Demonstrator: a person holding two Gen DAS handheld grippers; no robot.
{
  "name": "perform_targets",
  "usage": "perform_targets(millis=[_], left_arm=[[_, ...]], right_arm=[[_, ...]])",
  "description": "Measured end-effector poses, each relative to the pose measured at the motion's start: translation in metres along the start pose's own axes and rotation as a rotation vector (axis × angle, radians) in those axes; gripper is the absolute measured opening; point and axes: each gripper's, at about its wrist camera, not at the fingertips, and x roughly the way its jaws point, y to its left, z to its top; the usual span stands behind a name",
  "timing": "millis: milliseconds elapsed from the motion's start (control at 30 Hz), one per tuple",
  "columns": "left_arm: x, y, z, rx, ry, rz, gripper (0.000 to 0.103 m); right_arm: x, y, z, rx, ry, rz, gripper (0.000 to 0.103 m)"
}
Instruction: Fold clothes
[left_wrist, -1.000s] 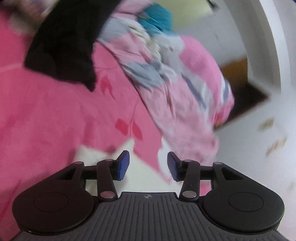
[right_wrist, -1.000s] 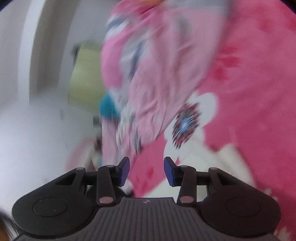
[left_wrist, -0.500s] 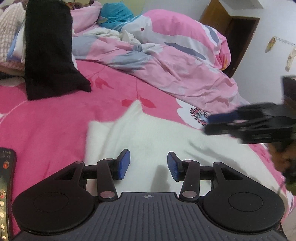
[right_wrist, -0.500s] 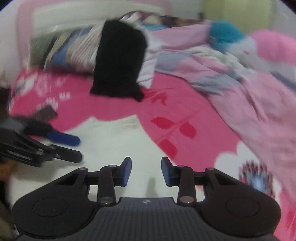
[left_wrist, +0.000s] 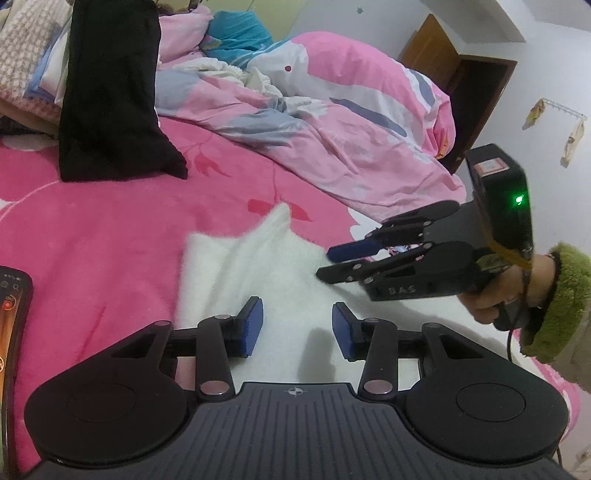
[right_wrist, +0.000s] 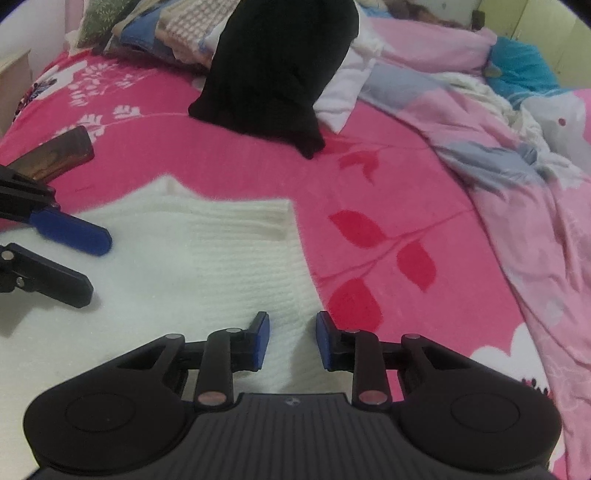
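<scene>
While the white knit garment (right_wrist: 207, 258) lay spread flat on the pink bed (right_wrist: 388, 192), both grippers hovered over it with jaws apart, holding nothing: left gripper (left_wrist: 297, 328) at 6 o'clock, right gripper (left_wrist: 332, 264) entering from 3 o'clock. Black cloth (left_wrist: 110, 92) sat at 11 o'clock, well apart.

Left claw (left_wrist: 297, 325): jaws apart, nothing between the blue pads, pointing forward and low. Right claw (right_wrist: 291, 339): jaws likewise parted and empty. Right hand (left_wrist: 506, 291) grips its handle, green fuzzy cuff (left_wrist: 557, 302) at the wrist, claw angled toward the left one.
</scene>
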Motion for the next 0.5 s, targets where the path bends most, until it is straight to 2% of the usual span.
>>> perform_targets(millis=[67,133,433,500], left_arm=[[0.000,0.000,0.000,-0.004,-0.002,0.001,0.042],[-0.001,-0.001,0.001,-0.005,-0.003,0.006,0.042],[-0.005,-0.009,0.003,0.031,-0.010,0.051,0.043],[-0.005,-0.011,0.001,0.047,-0.013,0.064,0.044]], right_arm=[[0.000,0.004,0.001,-0.004,0.005,-0.010,0.008],[-0.001,0.010,0.003,-0.017,0.001,-0.038,0.004],[-0.013,0.025,0.012,-0.090,-0.098,-0.226,0.003],[-0.003,0.027,0.011,-0.099,-0.090,-0.239,0.002]])
